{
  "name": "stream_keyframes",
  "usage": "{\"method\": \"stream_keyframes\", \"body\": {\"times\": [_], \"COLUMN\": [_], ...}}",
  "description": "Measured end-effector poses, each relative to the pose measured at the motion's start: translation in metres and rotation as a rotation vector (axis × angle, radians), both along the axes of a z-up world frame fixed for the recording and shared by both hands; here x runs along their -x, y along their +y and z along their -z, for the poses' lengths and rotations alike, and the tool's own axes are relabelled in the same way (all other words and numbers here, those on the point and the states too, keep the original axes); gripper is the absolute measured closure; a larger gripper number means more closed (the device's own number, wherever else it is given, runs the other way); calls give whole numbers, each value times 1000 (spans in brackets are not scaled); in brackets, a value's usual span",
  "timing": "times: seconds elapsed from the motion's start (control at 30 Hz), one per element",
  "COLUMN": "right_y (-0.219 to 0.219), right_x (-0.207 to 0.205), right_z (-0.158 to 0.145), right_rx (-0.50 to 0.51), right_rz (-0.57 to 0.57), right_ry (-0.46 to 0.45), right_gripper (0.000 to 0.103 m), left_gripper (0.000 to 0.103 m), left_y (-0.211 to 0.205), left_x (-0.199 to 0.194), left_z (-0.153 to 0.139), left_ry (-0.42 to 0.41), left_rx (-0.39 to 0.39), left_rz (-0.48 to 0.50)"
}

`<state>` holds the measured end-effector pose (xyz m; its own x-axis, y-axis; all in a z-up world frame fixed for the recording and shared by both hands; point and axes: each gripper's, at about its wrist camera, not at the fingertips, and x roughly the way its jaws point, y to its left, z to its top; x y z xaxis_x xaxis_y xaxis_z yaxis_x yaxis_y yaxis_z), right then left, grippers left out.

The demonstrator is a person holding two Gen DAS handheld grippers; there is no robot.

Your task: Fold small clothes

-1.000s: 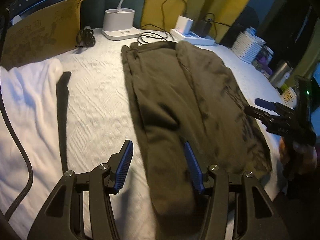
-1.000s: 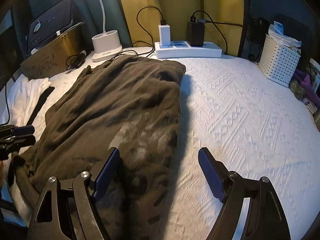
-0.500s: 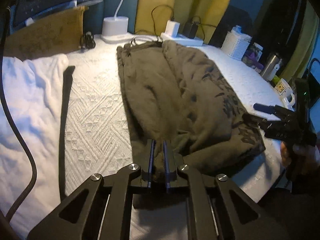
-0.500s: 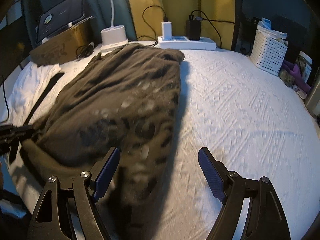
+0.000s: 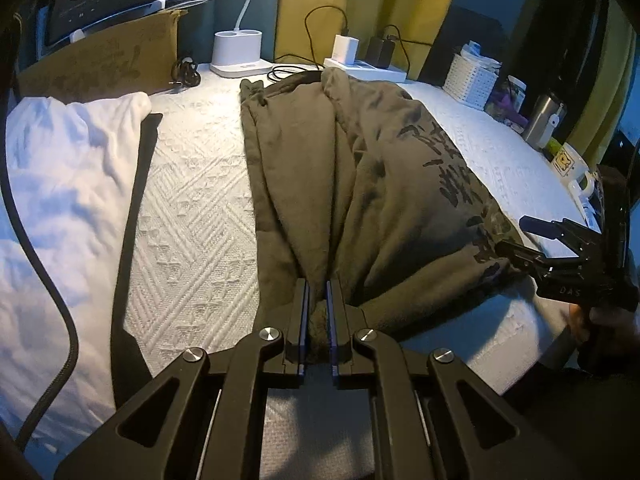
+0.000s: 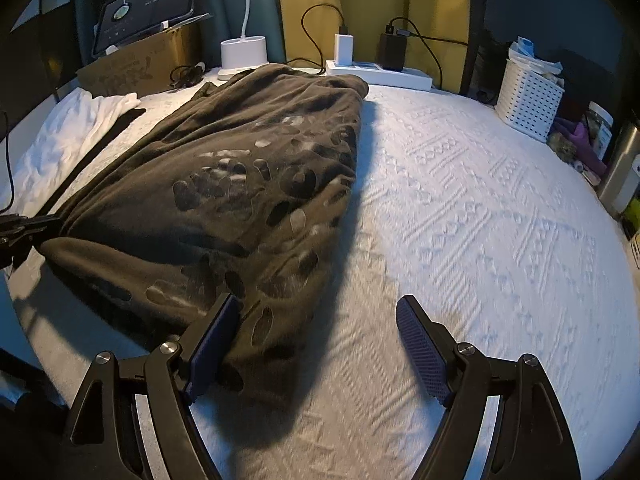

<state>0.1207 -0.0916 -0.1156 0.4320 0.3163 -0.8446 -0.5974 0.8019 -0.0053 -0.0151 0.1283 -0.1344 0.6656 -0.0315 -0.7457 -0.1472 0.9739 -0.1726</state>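
Left wrist view: one olive garment (image 5: 320, 184) lies lengthwise on the white bedspread (image 5: 192, 208), its near hem pinched tight in the left gripper (image 5: 317, 312). One right gripper (image 6: 316, 336) gapes wide, holding nothing (fabric edge between its fingers); the garment's print is blurred.

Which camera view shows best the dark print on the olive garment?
The right wrist view: the print lies spread in the middle of the olive garment. The left wrist view shows it only edge-on along the right side.
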Motion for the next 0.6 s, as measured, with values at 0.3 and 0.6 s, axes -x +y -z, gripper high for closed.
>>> {"method": "stream_keyframes", "body": {"times": [0.3,0.6], "right_y": [-10,-16], "right_x": [3,-11], "right_z": [-4,-21], "right_rx": [-13,-53], "right_rz": [-7,-20], "right_ry": [55,45], "right_gripper": [21,21], "left_gripper": [83,52], "left_y": [10,6], "left_x": [-1,-27], "left_z": [-21,-34], "left_ry": [-5,-27], "left_rx": [-16,-11], "left_rz": [-38,-57]}}
